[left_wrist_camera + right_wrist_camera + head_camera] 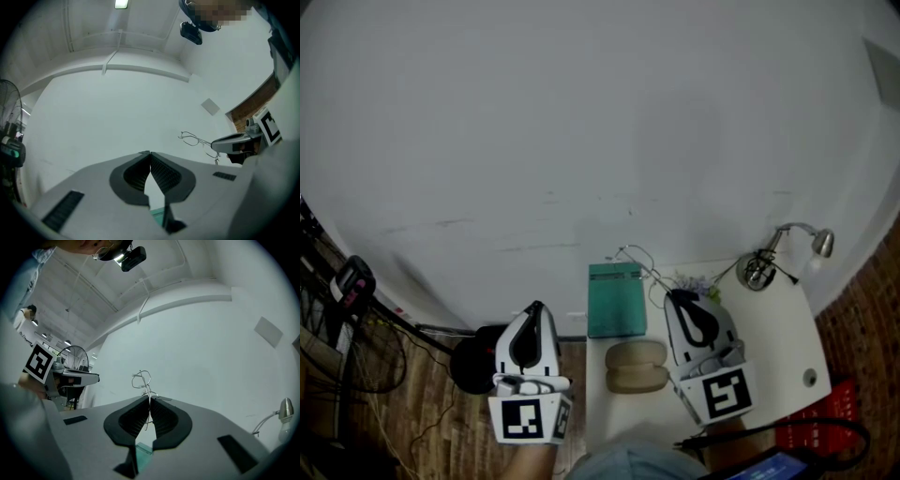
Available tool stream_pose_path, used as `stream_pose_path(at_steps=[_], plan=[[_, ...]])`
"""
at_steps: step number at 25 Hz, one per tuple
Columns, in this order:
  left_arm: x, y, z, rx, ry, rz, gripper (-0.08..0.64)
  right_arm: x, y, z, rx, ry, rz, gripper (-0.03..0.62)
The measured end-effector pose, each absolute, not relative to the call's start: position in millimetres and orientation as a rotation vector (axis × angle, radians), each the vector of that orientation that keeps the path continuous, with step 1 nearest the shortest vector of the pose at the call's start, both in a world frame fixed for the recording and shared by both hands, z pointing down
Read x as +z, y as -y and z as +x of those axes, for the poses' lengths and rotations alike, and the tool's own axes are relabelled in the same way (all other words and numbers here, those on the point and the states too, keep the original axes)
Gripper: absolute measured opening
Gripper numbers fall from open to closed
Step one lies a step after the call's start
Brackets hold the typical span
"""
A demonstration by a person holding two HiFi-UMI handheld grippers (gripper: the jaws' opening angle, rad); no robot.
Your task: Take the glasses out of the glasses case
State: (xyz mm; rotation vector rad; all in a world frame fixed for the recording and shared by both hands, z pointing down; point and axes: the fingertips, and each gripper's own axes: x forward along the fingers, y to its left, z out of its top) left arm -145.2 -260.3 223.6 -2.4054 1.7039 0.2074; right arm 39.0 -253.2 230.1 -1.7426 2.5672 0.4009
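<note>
Right tongs (150,401) sit low in the middle of their own view, pinched almost shut on one thin wire leg of the glasses (140,379); the round rims stick up just past the tips, in the air, touching nothing else. Left tongs (150,153) have their tips pressed together too, but nothing is between them; they hang at the lower left of the head view, off the side of the bench (773,323).

Between the two tongs, at the lower middle of the head view, lies the tan glasses case (637,366); I cannot tell if its lid is up or down. Just above it in the frame is a teal box (617,300); a small lamp (759,270) stands toward the right, past the right tongs.

So the big part looks done; the glasses are out of the case and held up, well apart from it. What seems left is small; maybe the glasses need a safe spot to rest on the bench, and the thin wire leg could slip or bend if squeezed hard.
</note>
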Motion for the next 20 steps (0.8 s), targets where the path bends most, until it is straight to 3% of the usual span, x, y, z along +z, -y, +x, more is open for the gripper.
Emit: stream_pose_path(at_steps=[20], plan=[[224.4,264.2,-137.0,0.198,-1.691,-2.407,0.006,229.9,256.2,43.7,0.395,-2.562,-1.728,0.031]])
